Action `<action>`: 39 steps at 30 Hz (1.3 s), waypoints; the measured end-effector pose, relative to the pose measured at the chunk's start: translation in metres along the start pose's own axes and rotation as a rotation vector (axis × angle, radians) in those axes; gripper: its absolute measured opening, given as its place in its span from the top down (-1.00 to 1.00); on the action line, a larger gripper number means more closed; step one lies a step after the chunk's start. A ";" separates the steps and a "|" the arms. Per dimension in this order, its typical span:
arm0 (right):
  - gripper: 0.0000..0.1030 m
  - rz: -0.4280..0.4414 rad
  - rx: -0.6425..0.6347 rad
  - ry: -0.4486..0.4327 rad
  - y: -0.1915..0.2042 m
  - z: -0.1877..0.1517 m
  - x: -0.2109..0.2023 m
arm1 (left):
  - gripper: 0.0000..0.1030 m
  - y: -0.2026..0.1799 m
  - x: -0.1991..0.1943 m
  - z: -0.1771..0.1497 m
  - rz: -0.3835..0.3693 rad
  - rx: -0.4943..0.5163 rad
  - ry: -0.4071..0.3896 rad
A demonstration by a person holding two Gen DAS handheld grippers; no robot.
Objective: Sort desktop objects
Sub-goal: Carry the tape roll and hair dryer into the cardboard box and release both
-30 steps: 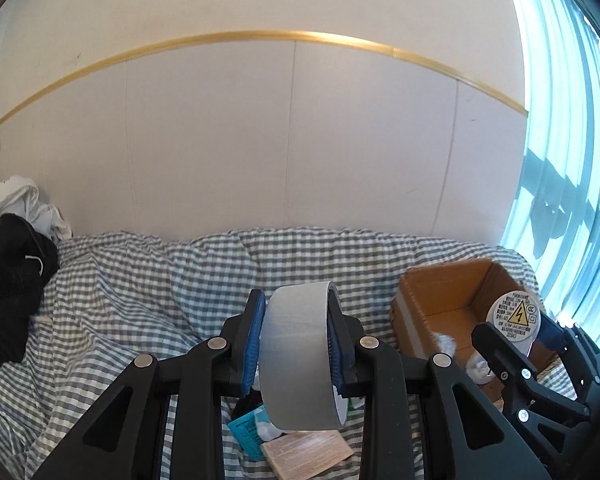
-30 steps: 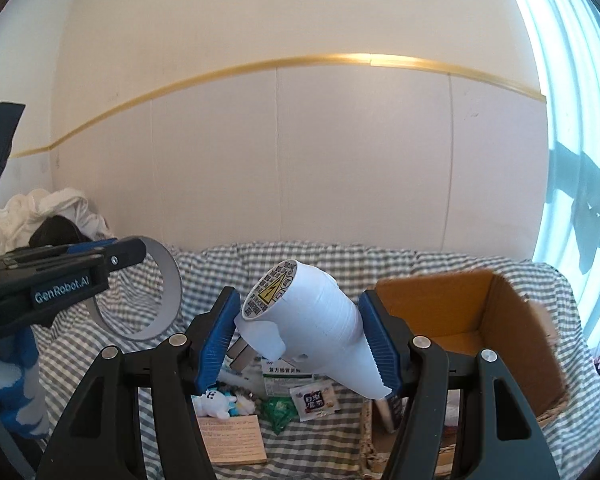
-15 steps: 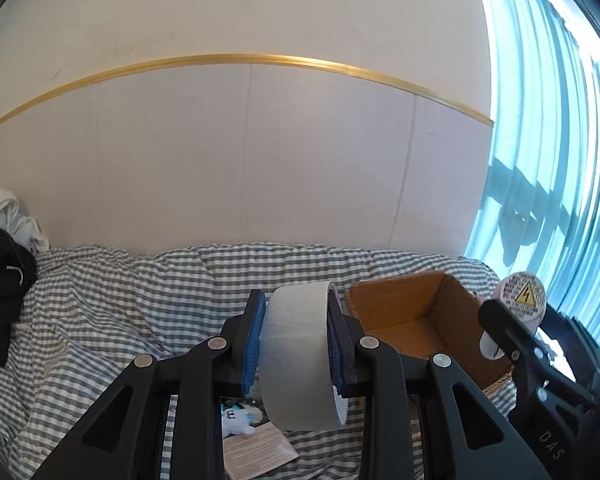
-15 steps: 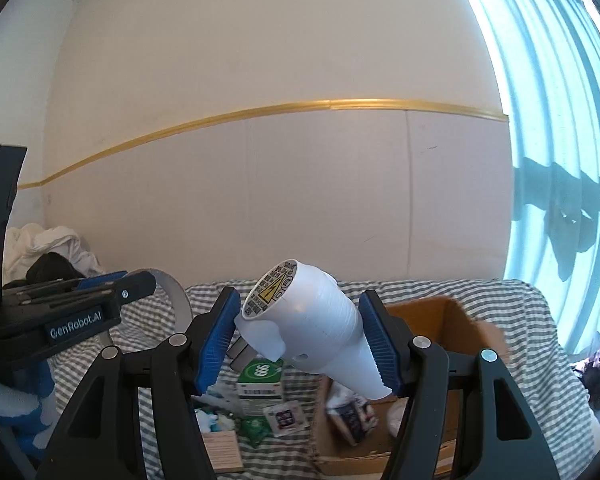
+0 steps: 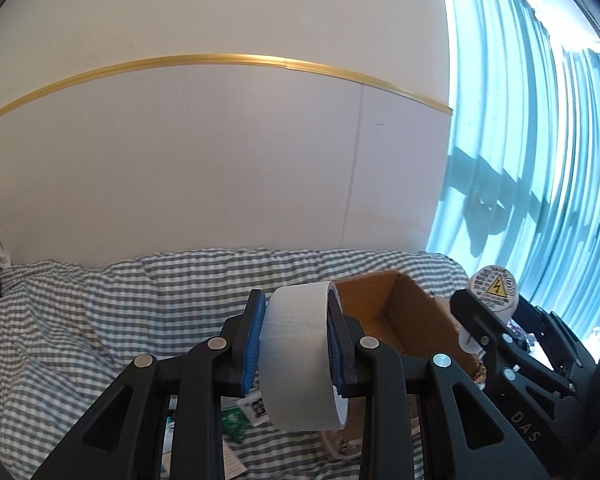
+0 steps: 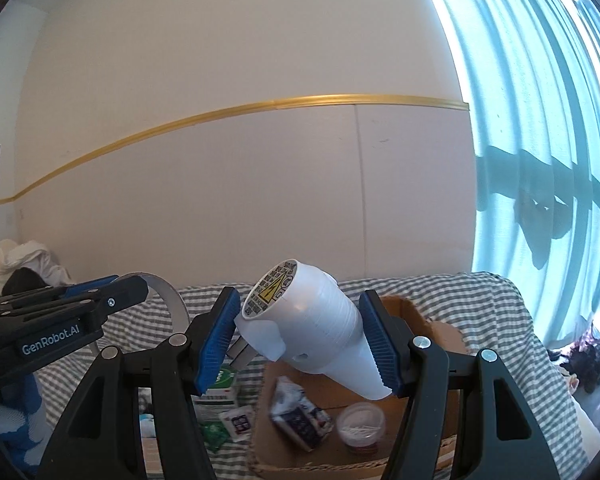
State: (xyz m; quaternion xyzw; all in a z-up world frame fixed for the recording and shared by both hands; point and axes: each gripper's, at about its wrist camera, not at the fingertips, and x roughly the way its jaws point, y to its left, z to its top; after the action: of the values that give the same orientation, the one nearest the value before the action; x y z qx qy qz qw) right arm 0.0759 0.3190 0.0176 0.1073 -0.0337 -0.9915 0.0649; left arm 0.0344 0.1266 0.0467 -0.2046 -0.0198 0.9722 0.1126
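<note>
The tape roll [image 5: 300,360], grey with a white core, is clamped on its two flat faces between the blue pads [image 5: 254,344] of the left gripper [image 5: 296,348], held upright above the checked cloth [image 5: 100,320] with its lower edge hanging over small packets [image 5: 252,412] that lie there. Just to its right, past the gripper's finger, sits an open cardboard box [image 5: 400,320]. The white dryer [image 6: 312,324] is held across its ribbed body by the right gripper [image 6: 300,340], tilted so the round end with a yellow warning label [image 6: 274,290] points up and left while the tapered end slants down to the right against the right pad [image 6: 378,344]; the left pad sits at the edge of the label end, though the contact there is hard to judge. It hangs over the box [image 6: 432,328], whose floor holds a wrapped pack [image 6: 296,412] and a round clear tub [image 6: 360,426] of white sticks. Left of the box on the cloth [image 6: 480,304] lie a green-and-white carton [image 6: 218,388] and sachets [image 6: 240,420]. In the right wrist view the left gripper [image 6: 112,304] shows at far left with the roll's rim [image 6: 172,300] curving beyond it; in the left wrist view the right gripper [image 5: 496,332] and the dryer's label [image 5: 492,286] appear at the right edge. A pale wall [image 5: 220,180] with a gold strip [image 5: 260,59] rises behind, and a blue-lit curtain [image 6: 540,140] hangs at right.
</note>
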 end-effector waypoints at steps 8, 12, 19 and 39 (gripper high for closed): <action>-0.20 -0.059 0.029 0.045 -0.036 -0.006 0.030 | 0.44 -0.030 0.039 -0.002 -0.050 0.040 0.040; -0.20 -0.075 0.047 0.078 -0.054 -0.013 0.047 | 0.44 -0.041 0.065 -0.007 -0.071 0.050 0.080; -0.20 -0.090 0.093 0.136 -0.084 -0.025 0.075 | 0.44 -0.053 0.110 -0.019 -0.100 0.053 0.155; -0.32 -0.175 0.080 0.290 -0.107 -0.063 0.125 | -0.19 -0.063 0.193 -0.043 -0.091 0.012 0.295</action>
State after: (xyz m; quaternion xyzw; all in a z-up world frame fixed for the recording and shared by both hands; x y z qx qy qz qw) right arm -0.0446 0.4049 -0.0783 0.2544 -0.0537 -0.9654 -0.0219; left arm -0.1069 0.2310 -0.0633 -0.3432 -0.0067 0.9256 0.1594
